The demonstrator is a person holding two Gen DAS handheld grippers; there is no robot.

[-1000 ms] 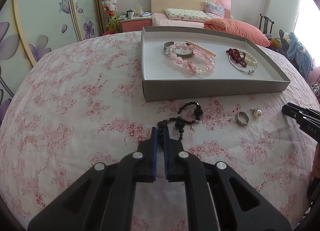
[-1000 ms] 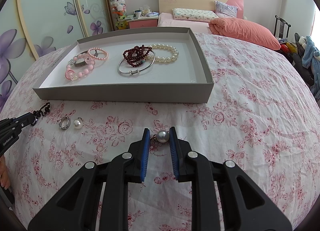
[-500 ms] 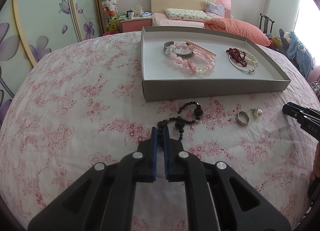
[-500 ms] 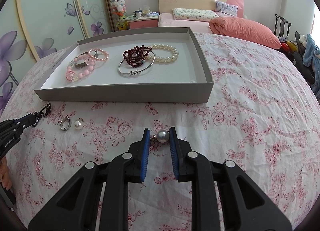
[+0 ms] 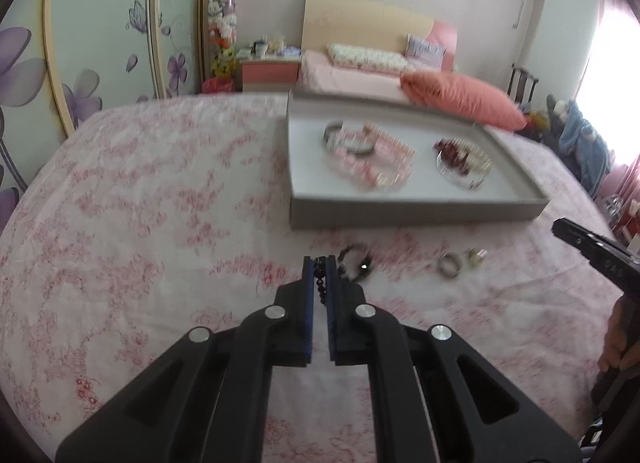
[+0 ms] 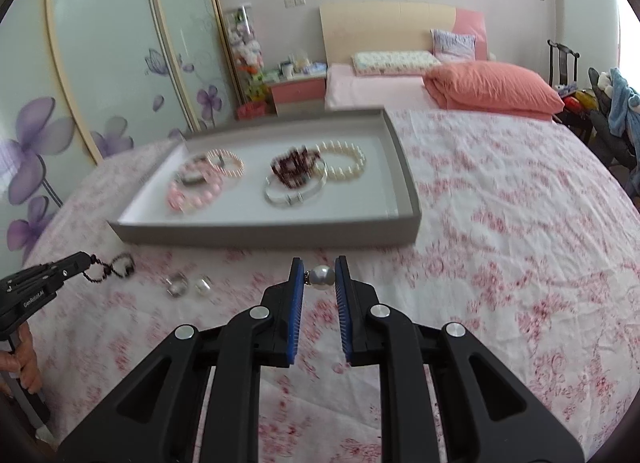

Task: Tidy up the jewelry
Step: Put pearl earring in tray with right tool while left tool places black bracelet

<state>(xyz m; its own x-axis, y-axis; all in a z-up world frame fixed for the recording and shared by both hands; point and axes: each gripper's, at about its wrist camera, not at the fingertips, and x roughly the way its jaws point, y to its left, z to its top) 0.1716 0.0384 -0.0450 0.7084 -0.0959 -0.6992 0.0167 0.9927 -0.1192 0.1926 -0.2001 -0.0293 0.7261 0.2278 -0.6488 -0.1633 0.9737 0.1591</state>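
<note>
My left gripper [image 5: 319, 263] is shut on a black bead bracelet [image 5: 354, 266] and holds it just above the floral bedspread; its loop hangs to the right of the fingertips. It also shows in the right wrist view [image 6: 110, 269]. My right gripper [image 6: 319, 267] is shut on a pearl earring [image 6: 322, 276], lifted off the spread. A grey tray [image 6: 264, 233] ahead holds pink, dark red, pearl and silver bracelets. A silver ring [image 5: 449, 265] and a second pearl earring [image 5: 475, 256] lie on the spread in front of the tray.
The tray's front wall [image 5: 412, 217] stands between the grippers and the bracelets. An orange pillow [image 6: 492, 89] and a made bed lie behind it. A wardrobe with flower decals [image 6: 100, 75] runs along the left. A chair with clothes [image 6: 612, 111] stands at the right.
Both grippers have lifted and moved back from the tray. The black bracelet has come up off the spread with the left gripper, and the pearl earring has risen with the right.
</note>
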